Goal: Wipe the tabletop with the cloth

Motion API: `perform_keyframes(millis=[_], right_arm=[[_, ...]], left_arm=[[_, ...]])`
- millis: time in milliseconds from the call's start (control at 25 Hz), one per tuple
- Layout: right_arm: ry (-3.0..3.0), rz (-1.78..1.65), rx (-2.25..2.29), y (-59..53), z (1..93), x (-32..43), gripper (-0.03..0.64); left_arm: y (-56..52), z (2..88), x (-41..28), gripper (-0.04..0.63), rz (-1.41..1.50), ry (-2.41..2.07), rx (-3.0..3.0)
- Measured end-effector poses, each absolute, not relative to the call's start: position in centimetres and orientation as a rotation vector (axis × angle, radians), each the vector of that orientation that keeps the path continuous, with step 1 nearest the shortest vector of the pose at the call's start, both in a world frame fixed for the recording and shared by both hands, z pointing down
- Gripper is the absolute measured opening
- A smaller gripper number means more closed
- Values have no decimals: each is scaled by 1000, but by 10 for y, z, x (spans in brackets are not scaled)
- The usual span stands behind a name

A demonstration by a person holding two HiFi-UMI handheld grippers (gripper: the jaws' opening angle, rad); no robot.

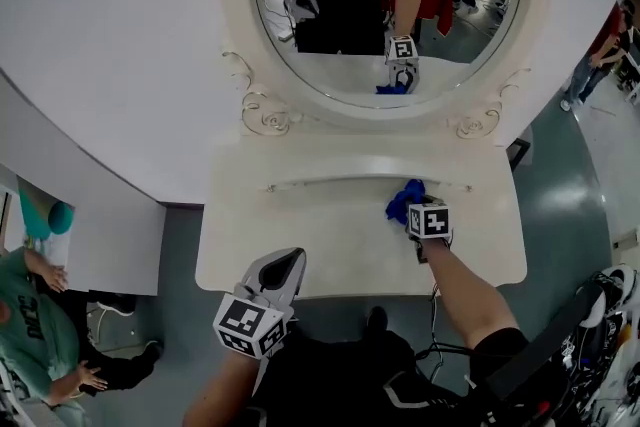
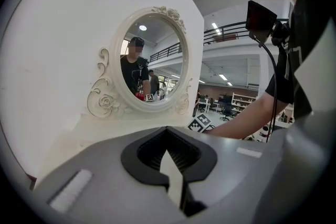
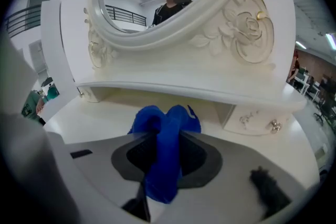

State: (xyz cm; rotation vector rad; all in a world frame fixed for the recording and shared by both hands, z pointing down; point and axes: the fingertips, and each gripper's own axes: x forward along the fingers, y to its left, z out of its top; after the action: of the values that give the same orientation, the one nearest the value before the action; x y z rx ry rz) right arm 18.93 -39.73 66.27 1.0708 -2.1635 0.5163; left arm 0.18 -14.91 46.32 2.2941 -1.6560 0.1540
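Note:
A blue cloth (image 1: pixel 403 199) lies bunched on the white tabletop (image 1: pixel 330 235), at the back right below the raised shelf. My right gripper (image 1: pixel 414 211) is shut on it. In the right gripper view the cloth (image 3: pixel 167 126) runs up between the dark pads of my right gripper (image 3: pixel 165 157) and bulges out ahead of them over the tabletop (image 3: pixel 89 113). My left gripper (image 1: pixel 285 266) hovers over the table's front edge at the left, jaws together and holding nothing. In the left gripper view my left gripper (image 2: pixel 169 153) points towards the mirror.
An oval mirror (image 1: pixel 385 5) in an ornate white frame stands at the back above a narrow shelf (image 1: pixel 350 180). A small drawer with a knob (image 3: pixel 273 124) sits under the shelf at the right. A seated person (image 1: pixel 30 325) is on the floor side, far left.

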Motion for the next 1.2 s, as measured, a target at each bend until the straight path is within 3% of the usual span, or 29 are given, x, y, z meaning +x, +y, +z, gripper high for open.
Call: perform_keyframes(millis=[320,1200], right_arm=[[-2116,579,1046,-390,684,198,106],[-2122,635,948,-217,688,256,106]], left_arm=[[-155,463,4,6,170,-1627,2309],[-167,460,43,6,143,-1448,2453]])
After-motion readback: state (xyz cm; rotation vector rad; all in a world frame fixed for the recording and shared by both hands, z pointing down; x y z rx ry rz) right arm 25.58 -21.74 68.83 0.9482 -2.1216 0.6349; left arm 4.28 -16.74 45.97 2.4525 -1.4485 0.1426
